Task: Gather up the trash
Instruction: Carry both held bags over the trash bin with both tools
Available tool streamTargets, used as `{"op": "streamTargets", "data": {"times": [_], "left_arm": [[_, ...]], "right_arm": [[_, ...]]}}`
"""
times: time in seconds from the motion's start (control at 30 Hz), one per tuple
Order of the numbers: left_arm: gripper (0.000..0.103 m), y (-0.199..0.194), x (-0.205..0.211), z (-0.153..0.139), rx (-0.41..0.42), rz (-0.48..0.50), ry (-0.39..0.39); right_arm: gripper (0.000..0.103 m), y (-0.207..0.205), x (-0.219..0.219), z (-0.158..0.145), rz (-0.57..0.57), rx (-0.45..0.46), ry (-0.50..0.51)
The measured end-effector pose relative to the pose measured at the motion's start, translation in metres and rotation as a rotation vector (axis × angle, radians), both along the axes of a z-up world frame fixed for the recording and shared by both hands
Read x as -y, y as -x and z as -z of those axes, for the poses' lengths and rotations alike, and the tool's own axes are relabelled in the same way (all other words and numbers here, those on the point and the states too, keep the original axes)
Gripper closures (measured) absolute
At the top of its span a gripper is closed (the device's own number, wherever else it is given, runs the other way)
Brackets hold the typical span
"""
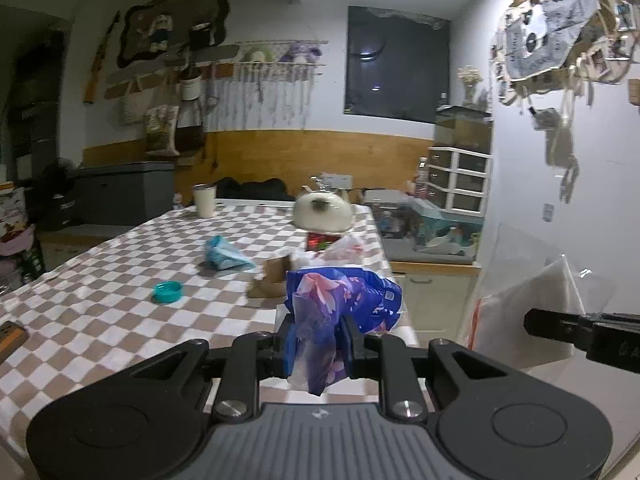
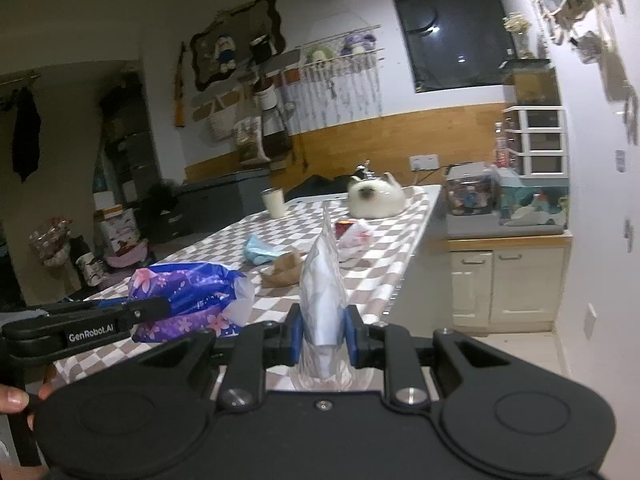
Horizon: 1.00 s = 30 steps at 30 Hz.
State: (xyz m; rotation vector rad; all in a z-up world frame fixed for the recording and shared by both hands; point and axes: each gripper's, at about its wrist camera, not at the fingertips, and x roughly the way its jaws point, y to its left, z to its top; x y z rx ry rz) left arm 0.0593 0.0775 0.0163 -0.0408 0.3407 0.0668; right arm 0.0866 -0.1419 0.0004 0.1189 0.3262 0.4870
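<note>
1. Left wrist view: left gripper (image 1: 318,350) is clamped on a purple floral wrapper (image 1: 340,300), low in the frame's centre.
2. Right gripper (image 2: 323,338) pinches a clear plastic bag (image 2: 323,280), bottom centre.
3. More trash, a blue wrapper (image 1: 224,258), sits mid-frame on the checkered table (image 1: 100,280).

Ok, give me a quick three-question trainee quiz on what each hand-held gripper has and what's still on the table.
1. True or false: the left hand-held gripper is shut on a purple floral wrapper.
2. The right hand-held gripper holds: A) a cup, B) a clear plastic bag, C) a lid?
3. Which small round thing lies on the checkered tablecloth nearest the table's left side in the left wrist view?

Key: 1 true; 2 B; 3 the teal lid.
</note>
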Motion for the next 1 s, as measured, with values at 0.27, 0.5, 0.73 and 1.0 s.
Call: {"op": "streamTargets", "data": {"times": [0.27, 0.5, 0.73, 1.0], "left_arm": [[0.079, -0.016, 0.052, 0.007, -0.009, 0.107, -0.003], [0.079, -0.039, 0.104, 0.026, -0.066, 0.212, -0.017], [0.079, -0.057, 0.142, 0.050, -0.128, 0.278, -0.025], [0.079, -0.088, 0.172, 0.087, -0.234, 0.310, -0.025]], "right_arm": [[0.081, 0.006, 0.046, 0.008, 0.094, -0.013, -0.003], [0.081, 0.005, 0.092, 0.027, 0.181, -0.057, -0.014], [0.081, -0.003, 0.133, 0.053, 0.259, -0.125, -0.038], [0.081, -0.021, 0.165, 0.091, 0.309, -0.232, -0.068]]}}
